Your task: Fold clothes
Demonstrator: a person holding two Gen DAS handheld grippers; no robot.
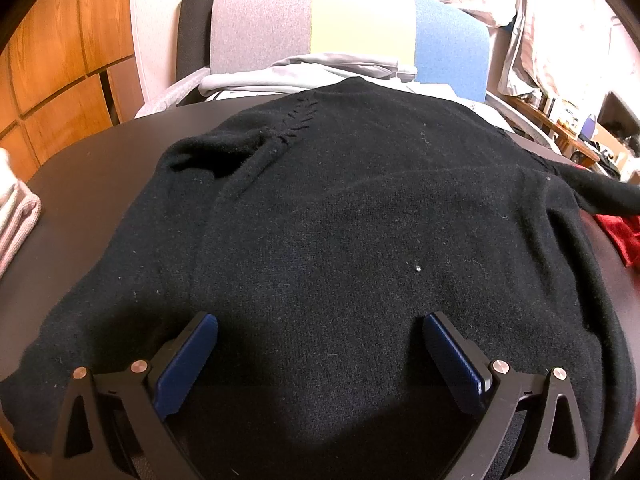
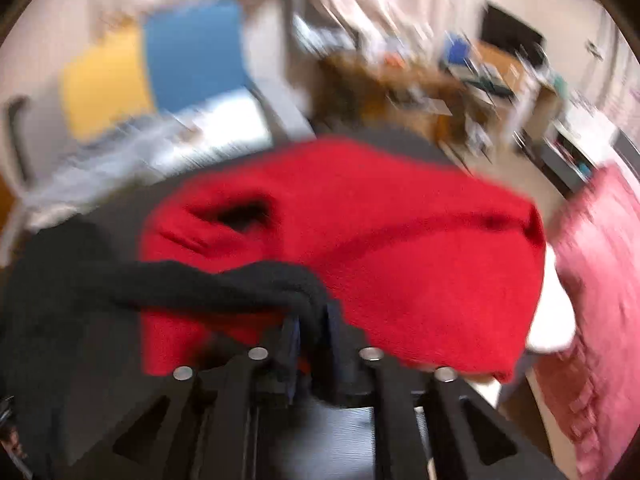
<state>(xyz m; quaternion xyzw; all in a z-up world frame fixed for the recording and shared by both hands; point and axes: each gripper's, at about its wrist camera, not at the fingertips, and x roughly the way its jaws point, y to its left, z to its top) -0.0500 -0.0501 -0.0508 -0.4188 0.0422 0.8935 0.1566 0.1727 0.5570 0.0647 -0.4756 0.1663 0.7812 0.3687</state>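
A black sweater (image 1: 340, 220) lies spread flat on a dark round table (image 1: 92, 184). Its left sleeve is folded in over the body. My left gripper (image 1: 320, 328) is open and hovers over the sweater's near hem, holding nothing. Its right sleeve (image 1: 600, 188) stretches off to the right. In the blurred right wrist view my right gripper (image 2: 314, 320) is shut on the end of that black sleeve (image 2: 208, 284) and holds it over a red garment (image 2: 380, 240).
A folded pale pink garment (image 1: 16, 216) lies at the table's left edge. A grey, yellow and blue chair (image 1: 352, 32) with grey clothes (image 1: 304, 72) stands behind the table. A pink cloth (image 2: 600, 280) is at the right. The red garment's edge also shows in the left wrist view (image 1: 620, 236).
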